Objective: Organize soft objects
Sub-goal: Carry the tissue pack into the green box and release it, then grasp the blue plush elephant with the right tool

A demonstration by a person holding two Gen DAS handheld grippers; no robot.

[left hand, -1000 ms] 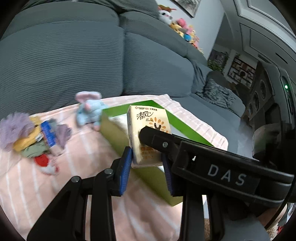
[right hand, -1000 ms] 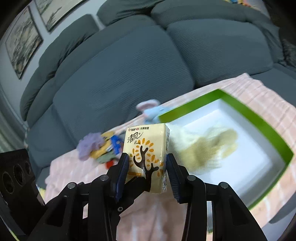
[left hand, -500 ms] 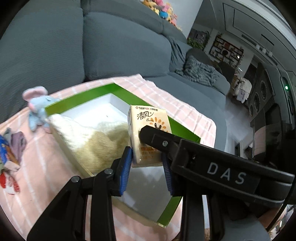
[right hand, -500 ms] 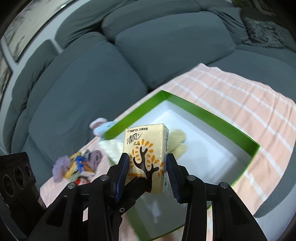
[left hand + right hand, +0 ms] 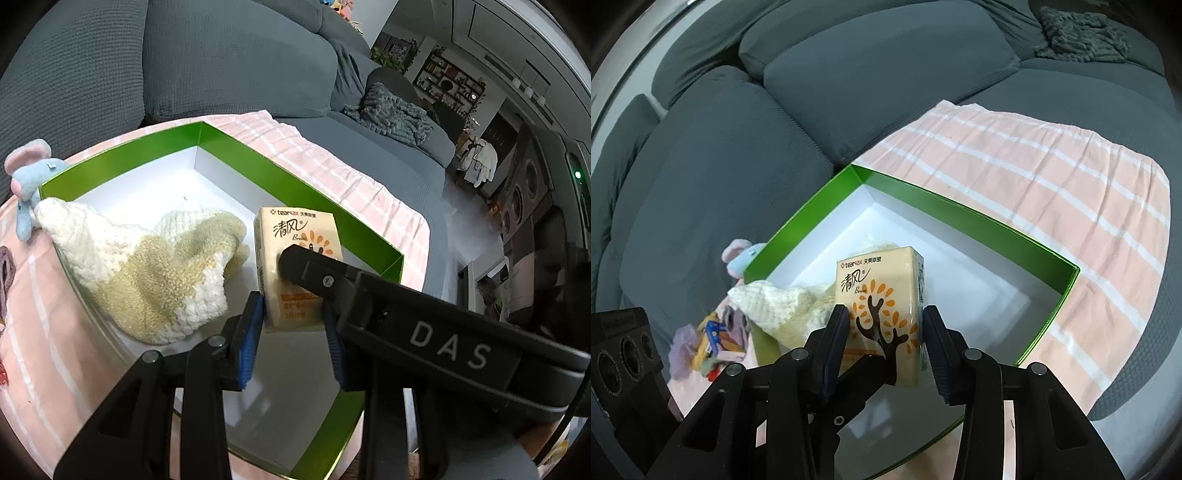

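Note:
Both grippers hold one yellow tissue pack [image 5: 299,266] together above the green-walled box [image 5: 258,166]. My left gripper [image 5: 295,325] is shut on its lower end, and my right gripper [image 5: 884,339] is shut on its sides in the right wrist view, where the pack [image 5: 882,299] shows a brown tree print. A cream and yellow knitted cloth [image 5: 147,273] lies in the box's left part, over its near-left rim. The box [image 5: 960,210] has a white floor.
A blue and pink plush mouse [image 5: 26,177] lies just outside the box's far-left corner. A heap of small soft items [image 5: 709,343] lies left of the box. The box sits on a pink striped cloth [image 5: 1052,166] over a grey sofa [image 5: 849,74].
Both grippers have carried the tissue pack rightward from beside the box to above its inside, and lower toward the white floor. The grip on the pack is unchanged.

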